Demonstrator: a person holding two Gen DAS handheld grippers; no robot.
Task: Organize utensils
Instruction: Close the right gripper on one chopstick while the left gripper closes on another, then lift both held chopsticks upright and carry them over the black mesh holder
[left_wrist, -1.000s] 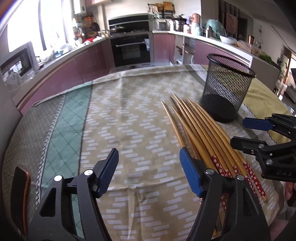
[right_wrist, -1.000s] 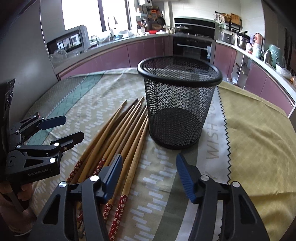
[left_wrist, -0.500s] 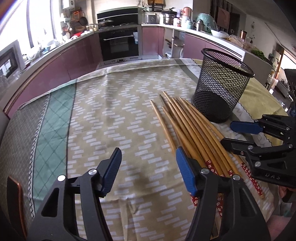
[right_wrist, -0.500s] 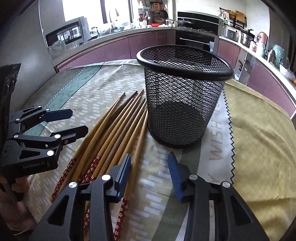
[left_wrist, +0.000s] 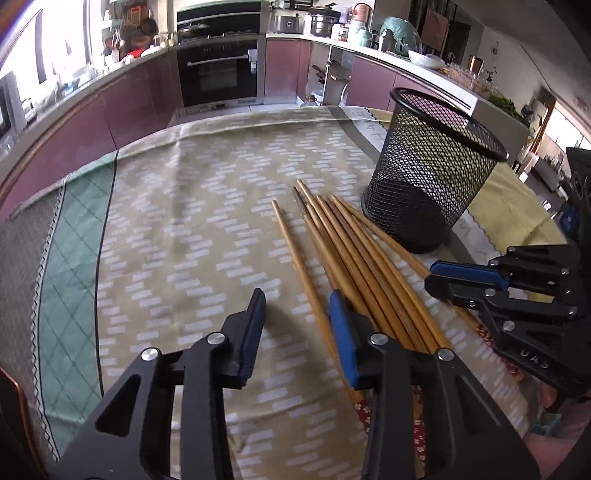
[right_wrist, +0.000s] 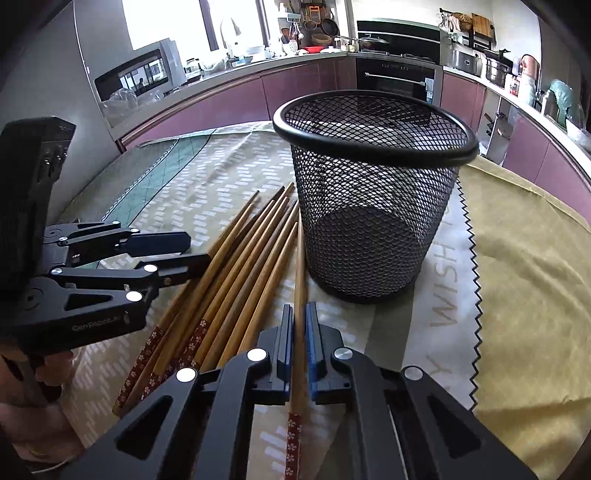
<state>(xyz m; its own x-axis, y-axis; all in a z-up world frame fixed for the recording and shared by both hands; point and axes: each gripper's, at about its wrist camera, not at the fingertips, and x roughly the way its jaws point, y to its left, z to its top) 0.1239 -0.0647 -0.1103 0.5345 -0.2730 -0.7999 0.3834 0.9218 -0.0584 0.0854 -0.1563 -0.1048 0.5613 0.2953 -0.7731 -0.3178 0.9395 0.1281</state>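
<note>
At the bottom centre of the right wrist view, your right tongs (right_wrist: 300, 325) have just been closing and are now clamped on a single chopstick (right_wrist: 298, 266). The blue pads press on both sides of its shaft; its red flowered end shows below the pads, and its tip runs up to the foot of the mesh basket (right_wrist: 373, 206).

The basket stands upright on the patterned cloth (right_wrist: 517, 277) covering the counter, in the centre of that view.

To the left of the clamped chopstick, the remaining chopsticks (right_wrist: 236, 266) lie in a loose bundle on the cloth, tips toward the basket.

In the left wrist view, your left tongs (left_wrist: 297, 314) occupy the lower centre. Their jaws have just been closing and now stand at a narrow gap. One chopstick at the left edge of the bundle (left_wrist: 354, 258) passes through that gap, close to the right pad; no pad presses on it. The left pad is over bare cloth.

At the right edge of that view, the right tongs (left_wrist: 448, 275) appear shut over the far side of the bundle.
</note>
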